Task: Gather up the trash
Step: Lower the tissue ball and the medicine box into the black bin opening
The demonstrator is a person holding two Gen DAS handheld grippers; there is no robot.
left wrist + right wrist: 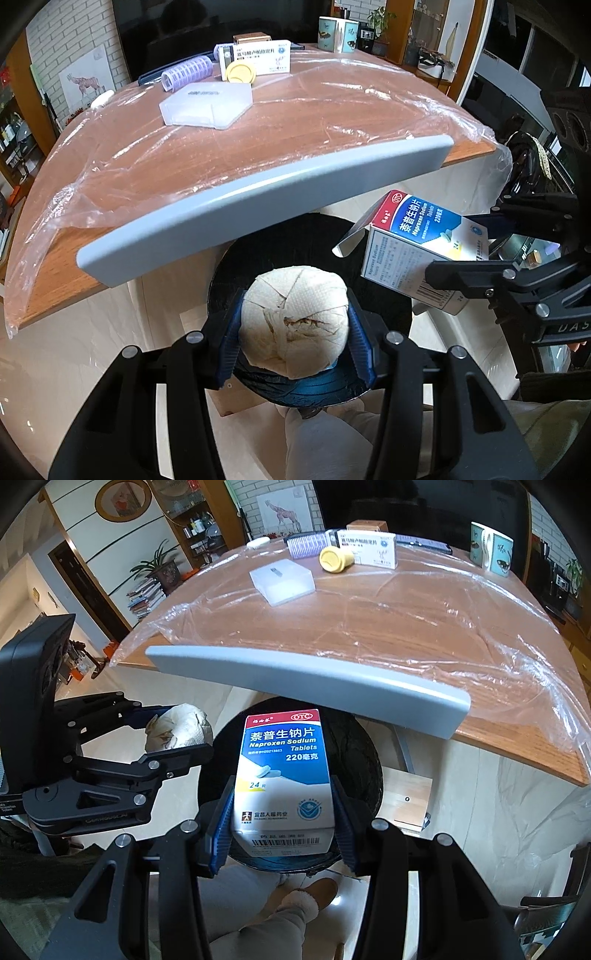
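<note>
Both hands are over the bin (391, 306), a round black one on the floor just in front of the table (258, 147). The left gripper (295, 328) is clamped on a tissue wad (293, 319), stained and balled up, with the blue pads pressing its sides. The right gripper (282, 812) squeezes a pill box (282, 771) at its lower end, so most of the box sticks out ahead of the jaws, above the bin's mouth. The wad looks fairly centred over the opening, but in the left view the box sits near the rim, one end flap hanging loose. I'd worry about that: let go from there and it could clip the rim and tumble onto the floor. The wad is light and soft, so it might cling to a ribbed pad instead of falling. A grey rail (306, 672) juts from the table edge just above both tools, easy to knock when lifting out.
</note>
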